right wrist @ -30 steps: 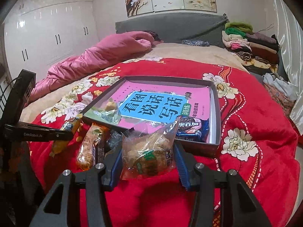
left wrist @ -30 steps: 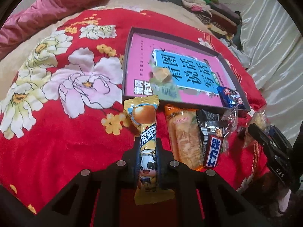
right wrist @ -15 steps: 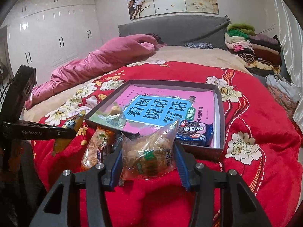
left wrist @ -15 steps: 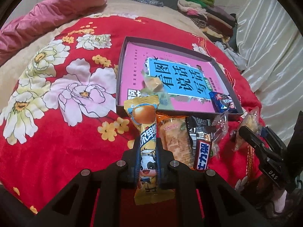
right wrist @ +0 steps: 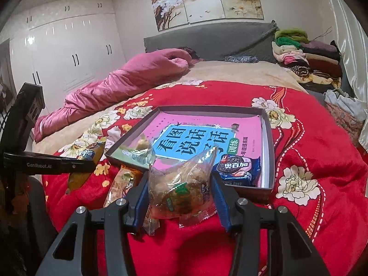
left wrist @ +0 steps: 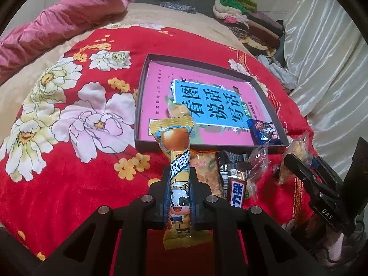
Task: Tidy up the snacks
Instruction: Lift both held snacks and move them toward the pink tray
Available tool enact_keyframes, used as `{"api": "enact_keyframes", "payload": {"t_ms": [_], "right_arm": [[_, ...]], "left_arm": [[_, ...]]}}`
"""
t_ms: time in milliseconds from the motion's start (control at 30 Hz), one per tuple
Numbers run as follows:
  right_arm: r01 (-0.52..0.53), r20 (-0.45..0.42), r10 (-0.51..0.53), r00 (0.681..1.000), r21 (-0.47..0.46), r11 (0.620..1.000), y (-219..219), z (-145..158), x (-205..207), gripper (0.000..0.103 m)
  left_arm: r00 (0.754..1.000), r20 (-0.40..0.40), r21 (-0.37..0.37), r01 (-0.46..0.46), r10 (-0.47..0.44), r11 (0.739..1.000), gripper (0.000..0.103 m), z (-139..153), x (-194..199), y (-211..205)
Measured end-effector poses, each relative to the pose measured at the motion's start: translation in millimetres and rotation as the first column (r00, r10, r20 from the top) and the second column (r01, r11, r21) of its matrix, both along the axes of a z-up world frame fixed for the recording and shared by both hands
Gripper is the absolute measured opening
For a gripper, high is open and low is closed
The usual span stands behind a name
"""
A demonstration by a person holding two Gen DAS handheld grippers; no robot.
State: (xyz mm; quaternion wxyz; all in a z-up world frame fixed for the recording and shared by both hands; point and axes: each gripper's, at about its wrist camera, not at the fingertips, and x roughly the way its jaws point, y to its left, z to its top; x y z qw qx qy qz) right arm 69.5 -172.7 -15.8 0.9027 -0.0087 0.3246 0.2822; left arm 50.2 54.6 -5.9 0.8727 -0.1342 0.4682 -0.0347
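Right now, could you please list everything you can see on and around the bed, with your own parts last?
Shallow box: one, dark grey, on the red blanket, pink and blue book lying inside.
Cookie pack: one, dark blue, near right corner of the box.
Clear-wrapped snack: one, greenish, near left corner of the box.
Orange snack pack: one, on the blanket before the box.
Chocolate bar: one, black, beside the orange pack.
Floral blanket: one, red.
Quilt: one, pink, far left of the bed.
Folded clothes: one stack, mixed colours, by the headboard.
Left hand-held gripper: shut on a yellow candy stick.
Right hand-held gripper: shut on a clear pastry bag.
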Motion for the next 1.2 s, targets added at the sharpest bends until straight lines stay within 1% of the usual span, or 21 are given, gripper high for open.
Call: {"api": "enact_keyframes", "payload": {"t_ms": [800,1033,1200], "right_arm": [[0.026,0.035,-0.028,0.999,0.048,0.999,-9,11,4,0.05],[0.032,0.039,-0.034,0.999,0.053,0.998,-8,12,8,0.05],[0.034,0.045,-0.037,0.998,0.074,0.997,-10,13,11,0.05]], "left_arm": [[0.999,0.043,-0.005,0.013,-0.013,1.0,0.014,14,15,-15],[0.997,0.069,0.017,0.026,-0.027,1.0,0.014,20,17,-21],[0.997,0.073,0.01,0.025,-0.026,1.0,0.014,22,23,-23]]}}
